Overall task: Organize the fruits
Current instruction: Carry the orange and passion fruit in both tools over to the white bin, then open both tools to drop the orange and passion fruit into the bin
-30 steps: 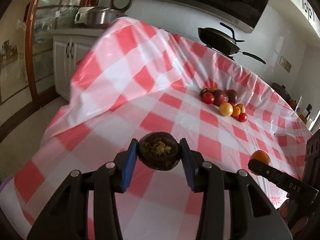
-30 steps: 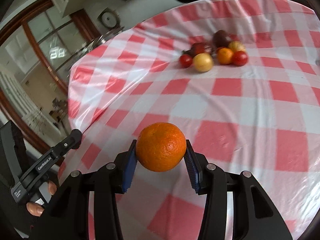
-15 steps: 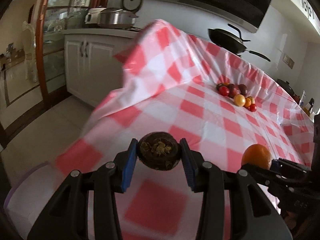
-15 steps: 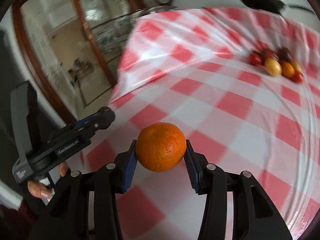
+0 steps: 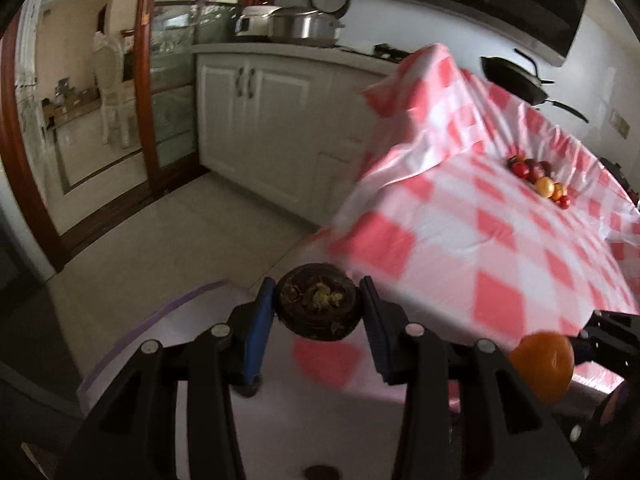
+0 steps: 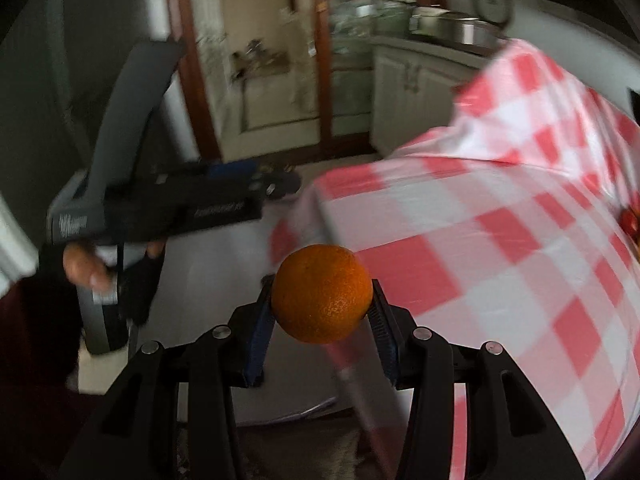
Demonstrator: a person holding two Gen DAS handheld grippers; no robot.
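Note:
My left gripper (image 5: 318,306) is shut on a dark round mangosteen (image 5: 318,300), held past the near-left corner of the red-and-white checked table (image 5: 480,240), over a white box with a purple rim (image 5: 168,312). My right gripper (image 6: 320,304) is shut on an orange (image 6: 322,298) near the same corner. In the left wrist view the orange (image 5: 542,364) shows at the lower right. In the right wrist view the left gripper's body (image 6: 160,208) and the hand (image 6: 88,268) holding it sit at the left. A small pile of mixed fruit (image 5: 540,182) lies far off on the table.
White cabinets (image 5: 256,120) with pots on the counter (image 5: 296,24) stand behind the table's left end. A black pan (image 5: 516,80) sits beyond the table. A wood-framed glass door (image 5: 160,80) and tiled floor (image 5: 140,248) fill the left.
Both grippers have swung left, away from the fruit pile, from over the table to its near-left corner. The white box has come into view below. Both grips are unchanged.

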